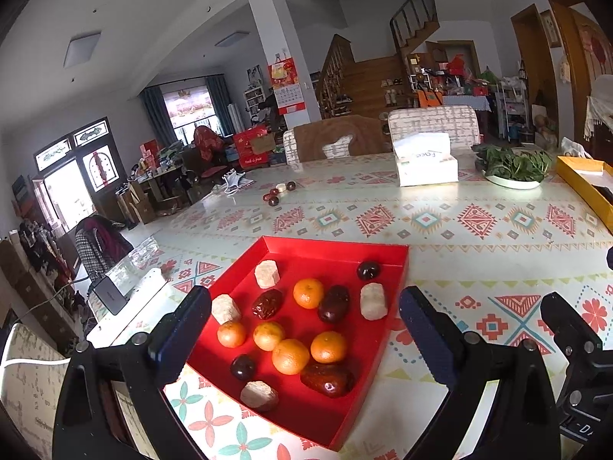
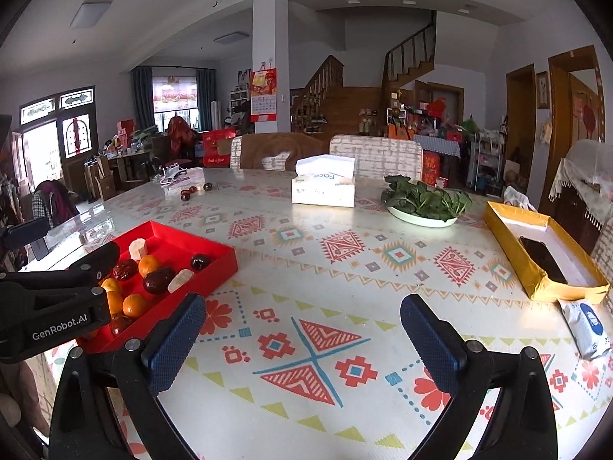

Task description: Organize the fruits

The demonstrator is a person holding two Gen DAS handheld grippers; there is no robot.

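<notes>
my left claw (image 1: 304, 335) wide open, empty, over red tray (image 1: 398, 268) | right claw (image 2: 302, 339) open over bare worktop (image 2: 383, 268) | mandarins (image 1: 290, 356) light, firm, round, likely roll: pinch across the middle | dates (image 1: 328, 379) glossy, probably slick

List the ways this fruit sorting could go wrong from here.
1. The oranges and dates lie packed together in the red tray; the open left gripper could nudge neighbours while closing on one.
2. Round oranges may roll if bumped.
3. The right gripper hovers close beside the left, so the two might collide.
</notes>
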